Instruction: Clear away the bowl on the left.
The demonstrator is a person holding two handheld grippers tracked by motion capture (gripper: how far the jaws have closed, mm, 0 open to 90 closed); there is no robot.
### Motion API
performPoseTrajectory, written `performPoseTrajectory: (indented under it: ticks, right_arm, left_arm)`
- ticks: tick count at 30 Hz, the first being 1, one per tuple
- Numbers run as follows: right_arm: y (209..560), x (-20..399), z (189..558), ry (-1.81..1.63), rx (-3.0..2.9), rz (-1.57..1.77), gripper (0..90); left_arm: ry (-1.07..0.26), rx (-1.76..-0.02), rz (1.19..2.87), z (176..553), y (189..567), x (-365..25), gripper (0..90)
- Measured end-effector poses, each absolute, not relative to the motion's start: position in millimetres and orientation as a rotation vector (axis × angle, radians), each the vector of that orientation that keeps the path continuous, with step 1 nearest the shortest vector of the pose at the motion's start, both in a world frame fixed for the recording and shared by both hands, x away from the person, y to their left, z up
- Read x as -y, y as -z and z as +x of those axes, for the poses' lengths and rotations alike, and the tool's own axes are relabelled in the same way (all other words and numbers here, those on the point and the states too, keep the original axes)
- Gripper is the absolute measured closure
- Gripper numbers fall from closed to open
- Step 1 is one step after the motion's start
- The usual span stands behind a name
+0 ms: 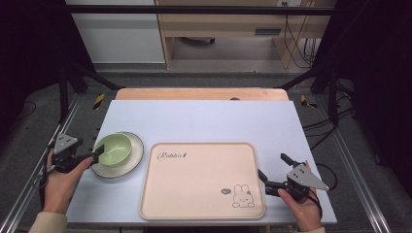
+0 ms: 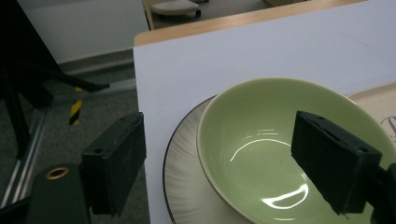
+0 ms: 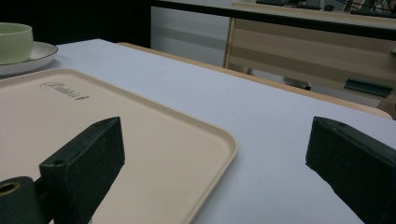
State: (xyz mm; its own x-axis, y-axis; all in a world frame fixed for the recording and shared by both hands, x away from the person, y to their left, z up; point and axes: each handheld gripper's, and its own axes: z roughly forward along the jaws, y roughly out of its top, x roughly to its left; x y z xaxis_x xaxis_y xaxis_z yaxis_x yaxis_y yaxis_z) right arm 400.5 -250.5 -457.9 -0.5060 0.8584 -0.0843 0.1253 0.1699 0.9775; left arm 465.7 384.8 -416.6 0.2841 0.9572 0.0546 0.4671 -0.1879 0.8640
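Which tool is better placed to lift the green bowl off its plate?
Left. The left tool is open with its jaws straddling the green bowl's rim; the right tool sits across the tray, far from it.

My left gripper's [image 2: 224, 172] near jaw covers part of the green bowl [image 2: 261, 140]; beneath the bowl, the plate [image 2: 182, 186] runs off the bottom edge.

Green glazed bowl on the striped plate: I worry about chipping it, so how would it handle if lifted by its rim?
The green glazed bowl looks rigid, glossy ceramic, so probably slippery. It rests loose on the striped plate, so pushing may slide it.
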Motion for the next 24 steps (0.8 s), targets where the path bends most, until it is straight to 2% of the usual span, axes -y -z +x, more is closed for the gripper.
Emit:
performPoseTrajectory:
  ticks: [12, 24]
  right_arm:
    - [458, 250, 400, -1.385, -1.782, 0.93, 4.6]
    - [458, 250, 400, -1.384, -1.788, 0.931, 4.6]
  left_arm:
    - [-0.756, -1.405, 1.901, 482, 431, -378, 39.0]
    - [-0.646, -1.484, 1.944, 493, 435, -377, 57.2]
